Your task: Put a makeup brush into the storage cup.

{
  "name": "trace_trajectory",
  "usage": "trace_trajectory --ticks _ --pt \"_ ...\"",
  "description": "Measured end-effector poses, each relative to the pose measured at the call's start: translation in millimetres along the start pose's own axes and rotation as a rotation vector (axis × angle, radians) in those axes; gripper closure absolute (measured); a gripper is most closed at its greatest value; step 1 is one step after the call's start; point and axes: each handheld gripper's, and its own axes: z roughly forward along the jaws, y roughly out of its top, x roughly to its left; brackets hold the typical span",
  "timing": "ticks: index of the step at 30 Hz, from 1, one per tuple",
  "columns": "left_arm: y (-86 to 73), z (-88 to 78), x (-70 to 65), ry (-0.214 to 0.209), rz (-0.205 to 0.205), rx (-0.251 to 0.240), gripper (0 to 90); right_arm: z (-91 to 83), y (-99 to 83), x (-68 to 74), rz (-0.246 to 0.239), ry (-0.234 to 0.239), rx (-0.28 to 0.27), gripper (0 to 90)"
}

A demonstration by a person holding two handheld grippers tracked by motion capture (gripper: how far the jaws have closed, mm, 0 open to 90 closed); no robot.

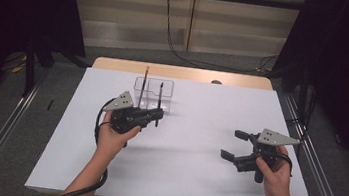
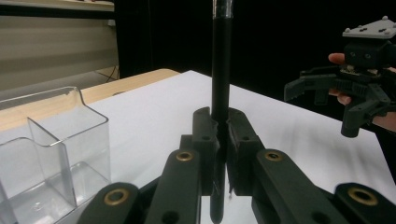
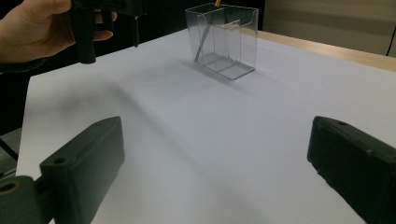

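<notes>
From the high view, the left tool (image 1: 152, 116) is clenched on a slim black pen (image 1: 159, 103), held upright just in front of a clear plastic holder (image 1: 153, 94) with two compartments; a second thin stick (image 1: 143, 85) with a tan top stands in the holder's left compartment. The right tool (image 1: 236, 145) hangs released, jaws spread, over the smooth white surface (image 1: 177, 179).

In the left gripper view, the matte black jaws with brass pivot pins pinch the glossy round pen (image 2: 220, 65); the glassy holder (image 2: 51, 154) sits at left.

In the right gripper view, blocky black pads stand wide apart above the surface (image 3: 210, 154). No writing can be read.
</notes>
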Motion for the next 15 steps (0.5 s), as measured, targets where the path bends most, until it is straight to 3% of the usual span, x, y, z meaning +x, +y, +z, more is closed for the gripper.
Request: trace_trajectory --ticks 15 --pt "7.2 -3.6 10.1 0.026 -0.010 -0.011 83.7 -4.9 -2.3 -1.1 0.004 -0.005 -0.005 3.8"
